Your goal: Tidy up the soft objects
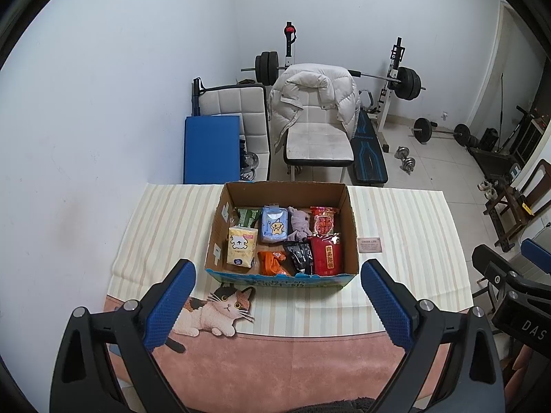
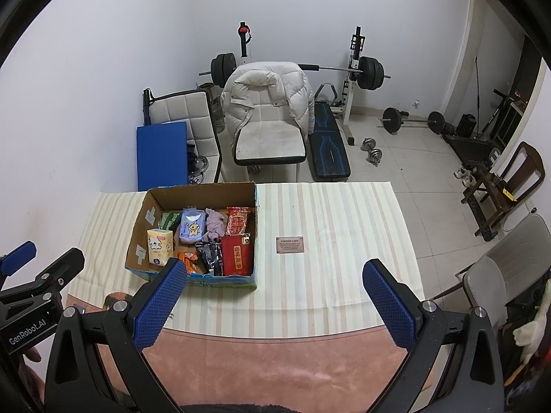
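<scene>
A cardboard box (image 1: 351,227) (image 2: 137,227) stands on the striped tablecloth. It holds soft packs: a yellow tissue pack (image 1: 241,246) (image 2: 159,247), a blue tissue pack (image 1: 273,229) (image 2: 191,229), a purple cloth (image 1: 299,227) (image 2: 214,224), red packets (image 1: 327,254) (image 2: 237,256), a black packet (image 1: 299,256) and an orange packet (image 1: 272,262). My left gripper (image 1: 279,303) is open and empty, hovering in front of the box. My right gripper (image 2: 275,304) is open and empty, right of the box.
A small brown label (image 1: 370,244) (image 2: 290,244) lies on the cloth right of the box. A cat print (image 1: 220,309) marks the near edge. Beyond the table stand a chair with a white jacket (image 1: 315,103), a blue mat (image 1: 211,148) and a weight bench.
</scene>
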Motion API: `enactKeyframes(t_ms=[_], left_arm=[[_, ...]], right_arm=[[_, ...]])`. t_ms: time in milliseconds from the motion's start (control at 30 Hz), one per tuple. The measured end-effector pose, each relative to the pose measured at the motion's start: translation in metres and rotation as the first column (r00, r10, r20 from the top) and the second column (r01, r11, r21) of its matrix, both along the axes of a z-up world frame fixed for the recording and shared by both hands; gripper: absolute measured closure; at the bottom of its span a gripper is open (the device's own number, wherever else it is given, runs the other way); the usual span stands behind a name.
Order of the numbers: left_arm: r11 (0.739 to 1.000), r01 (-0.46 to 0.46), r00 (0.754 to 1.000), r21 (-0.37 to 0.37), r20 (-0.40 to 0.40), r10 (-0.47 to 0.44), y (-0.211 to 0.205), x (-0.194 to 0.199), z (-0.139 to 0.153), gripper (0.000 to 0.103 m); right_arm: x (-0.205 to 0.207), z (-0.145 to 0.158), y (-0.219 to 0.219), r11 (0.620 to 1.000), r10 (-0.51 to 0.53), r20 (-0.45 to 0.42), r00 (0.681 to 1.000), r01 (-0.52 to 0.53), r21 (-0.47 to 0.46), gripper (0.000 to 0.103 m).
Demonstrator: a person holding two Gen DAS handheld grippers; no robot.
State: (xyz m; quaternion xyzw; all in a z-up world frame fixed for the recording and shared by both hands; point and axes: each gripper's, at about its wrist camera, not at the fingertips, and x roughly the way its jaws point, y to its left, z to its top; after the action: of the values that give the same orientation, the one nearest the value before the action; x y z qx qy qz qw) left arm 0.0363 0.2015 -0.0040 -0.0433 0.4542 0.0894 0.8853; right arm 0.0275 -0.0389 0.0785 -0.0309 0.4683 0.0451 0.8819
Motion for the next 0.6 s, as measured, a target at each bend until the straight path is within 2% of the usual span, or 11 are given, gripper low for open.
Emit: enactKeyframes(t_ms=[600], left_arm=[[1.000, 0.003, 1.000, 0.002, -0.001, -0.003, -0.0028, -0.0030, 0.0009, 0.004]], right_arm=[[-0.0037, 0.0056, -0.0027, 1.000, -0.008, -0.001, 1.000, 0.008, 0.003, 0.000]])
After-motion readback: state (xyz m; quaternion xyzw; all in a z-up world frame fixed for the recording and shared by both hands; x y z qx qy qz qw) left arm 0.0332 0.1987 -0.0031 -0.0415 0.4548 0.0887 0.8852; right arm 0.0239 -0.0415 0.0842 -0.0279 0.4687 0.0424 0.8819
